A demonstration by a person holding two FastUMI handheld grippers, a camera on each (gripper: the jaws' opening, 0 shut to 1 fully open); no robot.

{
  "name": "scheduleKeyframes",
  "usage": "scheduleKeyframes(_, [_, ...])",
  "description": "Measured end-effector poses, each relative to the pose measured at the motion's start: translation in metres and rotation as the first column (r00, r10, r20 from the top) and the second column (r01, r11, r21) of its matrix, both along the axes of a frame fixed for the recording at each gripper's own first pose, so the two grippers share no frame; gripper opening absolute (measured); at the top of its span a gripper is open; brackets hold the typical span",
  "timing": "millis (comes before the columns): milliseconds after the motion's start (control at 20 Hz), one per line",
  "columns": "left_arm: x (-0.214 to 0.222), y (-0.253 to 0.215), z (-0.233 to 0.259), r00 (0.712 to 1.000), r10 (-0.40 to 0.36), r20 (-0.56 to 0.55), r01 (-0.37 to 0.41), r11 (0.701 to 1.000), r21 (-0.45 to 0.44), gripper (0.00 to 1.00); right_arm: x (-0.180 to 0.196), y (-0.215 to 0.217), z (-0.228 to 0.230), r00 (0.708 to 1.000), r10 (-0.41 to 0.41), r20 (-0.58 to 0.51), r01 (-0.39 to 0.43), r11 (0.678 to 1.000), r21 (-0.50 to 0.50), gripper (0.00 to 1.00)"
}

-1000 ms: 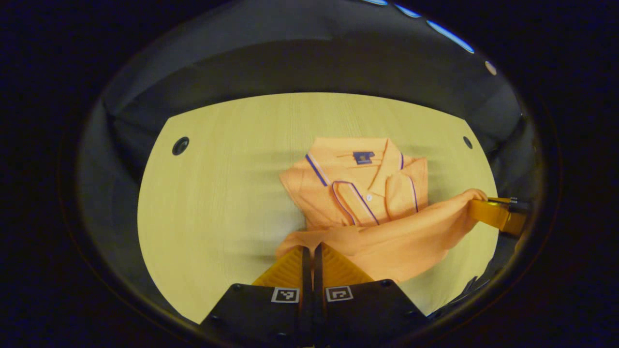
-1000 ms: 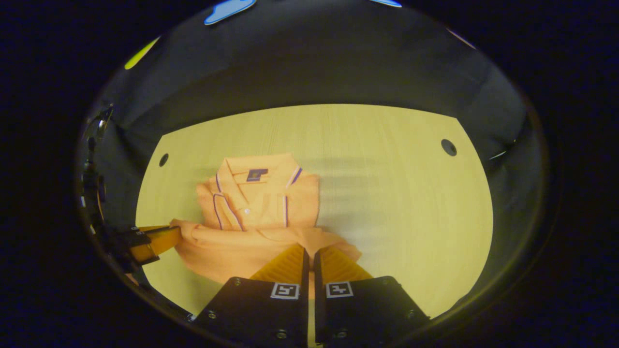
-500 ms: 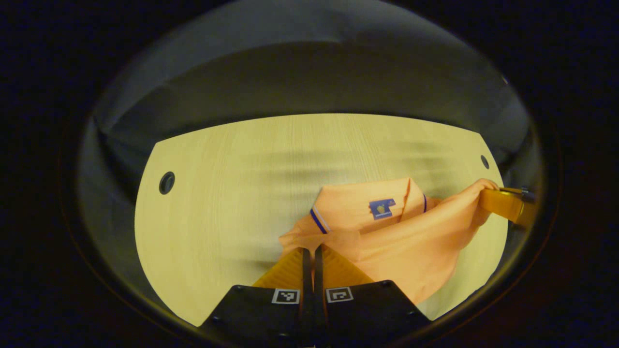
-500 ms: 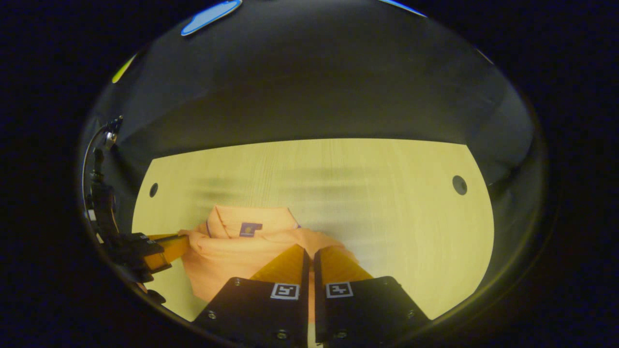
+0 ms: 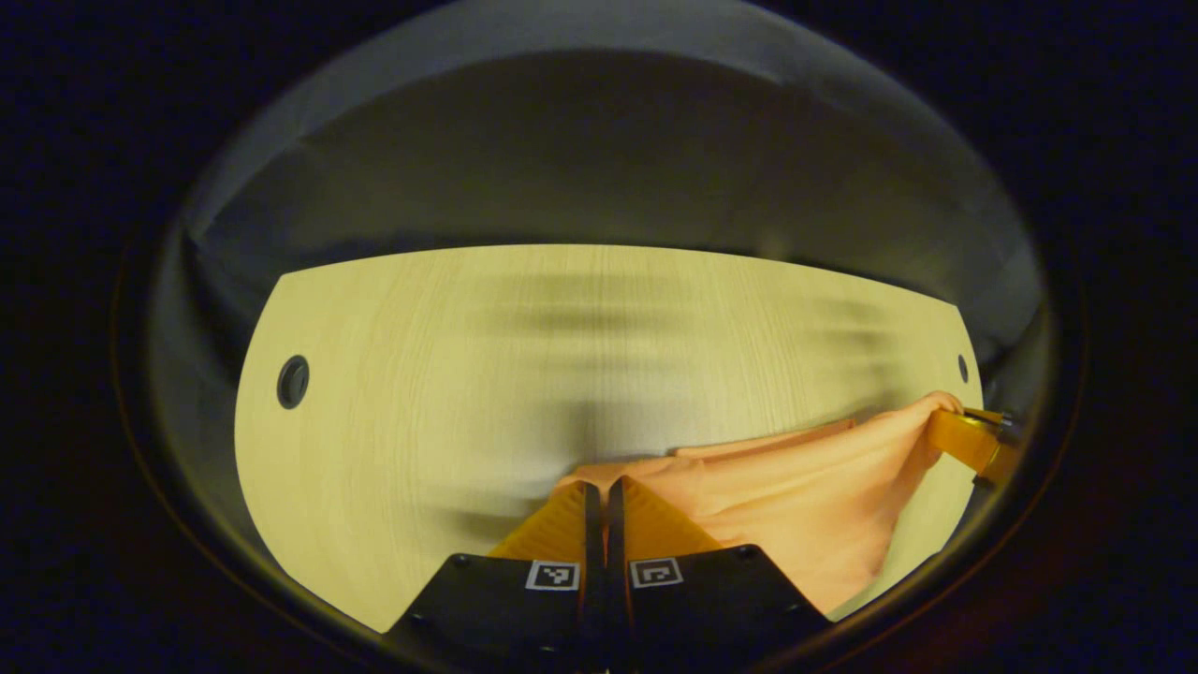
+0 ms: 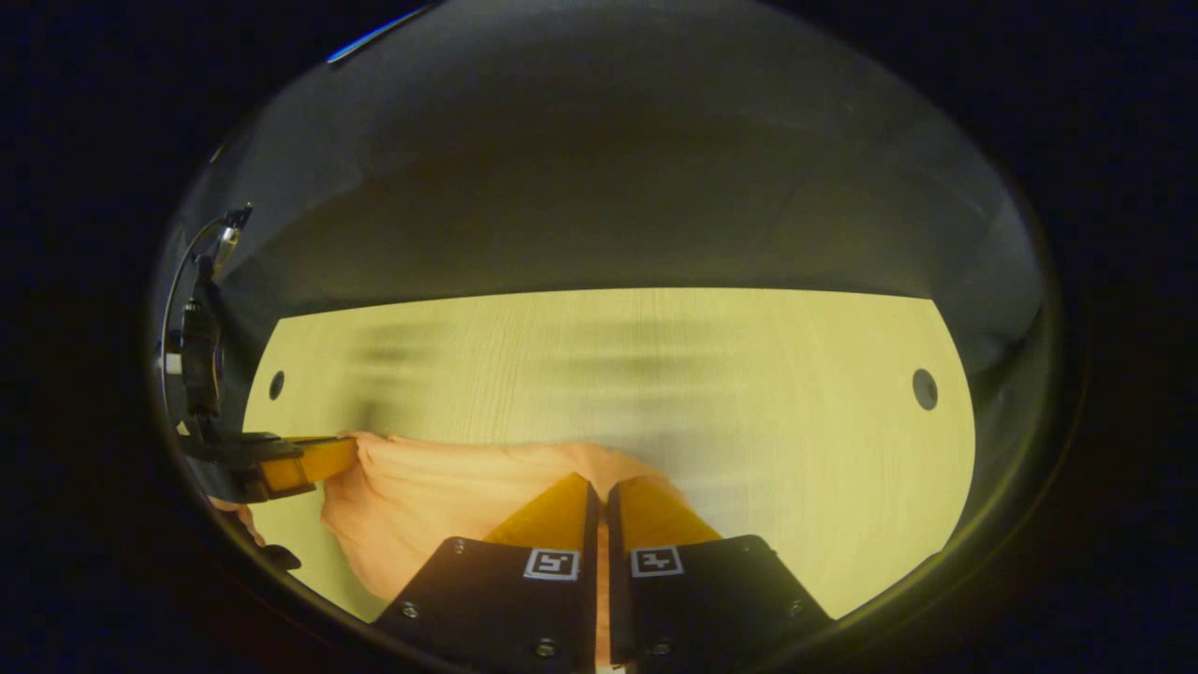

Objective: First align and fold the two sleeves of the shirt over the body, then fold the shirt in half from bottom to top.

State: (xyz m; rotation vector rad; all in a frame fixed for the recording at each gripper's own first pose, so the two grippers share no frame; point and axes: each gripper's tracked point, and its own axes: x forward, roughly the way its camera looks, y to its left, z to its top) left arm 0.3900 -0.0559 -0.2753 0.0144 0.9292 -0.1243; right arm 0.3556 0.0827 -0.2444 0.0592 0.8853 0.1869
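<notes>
An orange polo shirt [image 5: 796,477] lies on the light wooden table [image 5: 421,374], its lower half carried up over the body. My left gripper [image 5: 599,487] is shut on one corner of the hem at the bottom middle of the left gripper view. The right gripper [image 5: 969,440] shows at that view's far right, pinching the other hem corner. In the right gripper view my right gripper [image 6: 599,487] is shut on the shirt [image 6: 440,496], and the left gripper [image 6: 314,461] holds the fabric at the left. The collar and sleeves are hidden under the raised cloth.
Round cable holes sit in the table: one at the left [image 5: 293,381] and one at the far right [image 5: 962,367] of the left gripper view. The booth's dark wall [image 6: 599,187] rises behind the table's far edge.
Both grippers have carried the hem forward over the shirt toward the collar. The collar and label, visible before, are now covered by the folded lower half.
</notes>
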Motion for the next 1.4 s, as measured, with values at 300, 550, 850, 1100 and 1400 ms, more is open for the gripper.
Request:
scheduleKeyframes(300, [-0.005,-0.005,0.004,1.0,-0.007,-0.007,0.007,1.0,0.025,0.05,0.001,0.001,-0.004,1.0,0.016,-0.006,-0.016,1.0,-0.022,0.06])
scheduleKeyframes(550, [-0.01,-0.013,0.007,1.0,-0.012,-0.015,0.012,0.999,0.047,0.11,-0.001,0.001,-0.006,1.0,0.019,-0.019,-0.019,1.0,-0.007,0.14])
scheduleKeyframes(850, [-0.023,-0.006,0.029,1.0,0.015,0.003,-0.015,0.999,0.052,0.72,-0.003,-0.005,0.01,1.0,-0.001,0.015,0.001,1.0,-0.001,0.49])
scheduleKeyframes(1100, [-0.052,0.001,0.066,0.999,0.003,0.044,-0.005,0.999,0.043,0.7,-0.024,-0.013,0.028,0.999,-0.001,0.036,0.001,1.0,0.0,0.49])
scheduleKeyframes(1400, [-0.121,-0.003,0.116,0.995,-0.008,0.097,0.007,1.0,0.011,0.69,-0.075,-0.023,0.07,0.997,0.006,0.08,-0.008,1.0,0.019,0.49])
